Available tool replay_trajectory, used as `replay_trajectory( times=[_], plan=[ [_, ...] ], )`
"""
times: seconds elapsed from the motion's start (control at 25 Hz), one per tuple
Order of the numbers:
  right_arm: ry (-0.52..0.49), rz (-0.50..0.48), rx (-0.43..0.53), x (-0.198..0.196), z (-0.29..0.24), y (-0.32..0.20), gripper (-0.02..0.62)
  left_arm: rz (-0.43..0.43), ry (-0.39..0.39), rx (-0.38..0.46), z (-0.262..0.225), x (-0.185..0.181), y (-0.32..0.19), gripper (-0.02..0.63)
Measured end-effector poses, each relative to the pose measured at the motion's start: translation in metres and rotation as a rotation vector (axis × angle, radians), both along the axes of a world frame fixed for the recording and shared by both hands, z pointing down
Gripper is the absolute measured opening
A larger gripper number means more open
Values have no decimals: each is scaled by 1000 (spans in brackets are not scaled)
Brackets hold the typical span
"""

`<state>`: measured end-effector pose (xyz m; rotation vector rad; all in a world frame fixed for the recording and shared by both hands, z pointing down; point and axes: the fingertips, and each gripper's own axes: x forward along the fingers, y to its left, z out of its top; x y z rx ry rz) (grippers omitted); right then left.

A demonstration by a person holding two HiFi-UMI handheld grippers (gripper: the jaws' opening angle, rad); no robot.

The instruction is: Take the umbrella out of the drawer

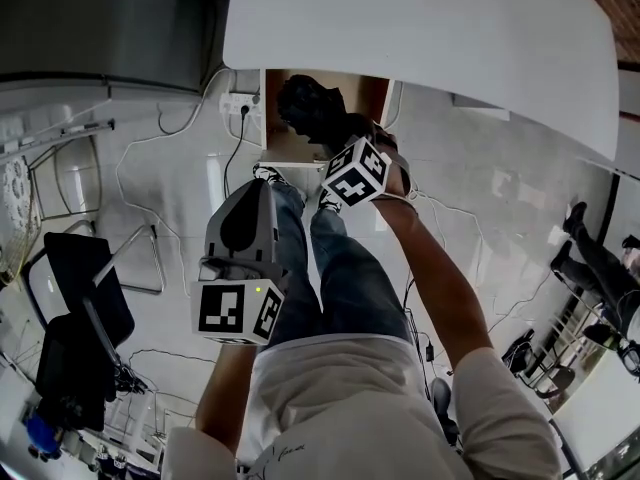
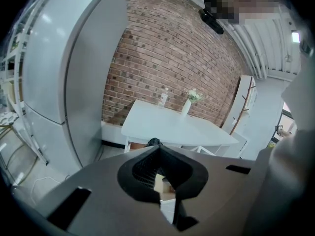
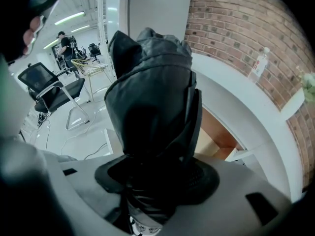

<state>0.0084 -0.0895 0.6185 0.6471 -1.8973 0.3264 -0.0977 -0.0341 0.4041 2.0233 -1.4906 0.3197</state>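
Left gripper [image 1: 250, 200]: hangs in front of the person's legs, well apart from the drawer. Its jaws are together with nothing between them. It seems to have no part in this lift and is best kept out of the other arm's way.
Right gripper [image 3: 160, 129]: points steeply down over the drawer opening, jaws clamped on the umbrella.
Umbrella [image 3: 150, 73]: black, folded in its sleeve and held near one end, so most of its length stands out past the jaws. It looks raised above the drawer, though I cannot tell whether its far end has cleared the rim.
Step in hand: lifting the umbrella out, probably well along.
How to do it well: hold the clamp firm, since the fabric sleeve may slip. Draw up and back towards the body rather than straight up, and keep the wrist steady so the free end does not swing.
Drawer [image 1: 272, 128]: pulled open, brown inside, just under the tabletop.
Table [image 1: 420, 28]: its white top overhangs the drawer, so the umbrella could knock its edge on the way up.
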Motion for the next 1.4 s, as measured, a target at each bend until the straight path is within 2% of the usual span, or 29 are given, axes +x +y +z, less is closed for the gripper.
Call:
replay_trajectory(
  times=[0.72, 1.4],
  plan=[
    [-34, -51, 30, 2, -61, 9, 245, -33, -5, 71, -49, 4, -7, 17],
    [-72, -74, 52, 6, -111, 21, 247, -20, -12, 104, -76, 13, 10, 17]
  ],
)
